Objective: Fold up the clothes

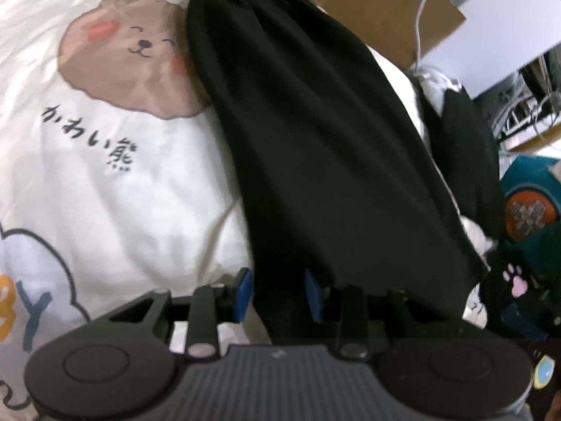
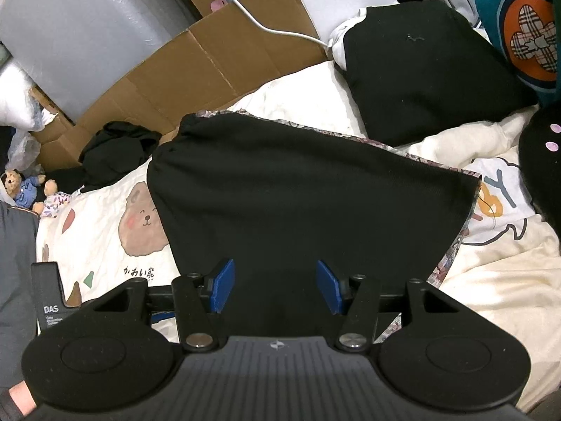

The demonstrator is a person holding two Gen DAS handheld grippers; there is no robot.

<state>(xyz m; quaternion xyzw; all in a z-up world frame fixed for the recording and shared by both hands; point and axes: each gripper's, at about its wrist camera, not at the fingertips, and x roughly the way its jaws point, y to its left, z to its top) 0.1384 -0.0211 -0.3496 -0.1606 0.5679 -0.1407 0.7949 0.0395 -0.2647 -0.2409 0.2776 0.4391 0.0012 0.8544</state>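
A black garment (image 2: 298, 189) with a patterned lining edge lies spread on a white bed sheet (image 2: 105, 217) printed with a bear. In the left wrist view the same black garment (image 1: 315, 147) runs from the far side down between my fingers. My left gripper (image 1: 278, 293) has its blue pads apart with the cloth's near end lying between them. My right gripper (image 2: 275, 286) is open just above the garment's near edge, holding nothing.
A folded black garment (image 2: 427, 70) lies at the back right on the bed. A flattened cardboard box (image 2: 210, 66), a white cable (image 2: 266, 24) and a crumpled black cloth (image 2: 115, 151) lie behind. A teddy bear (image 2: 24, 189) sits at the left, a teal cushion (image 2: 526, 28) at the right.
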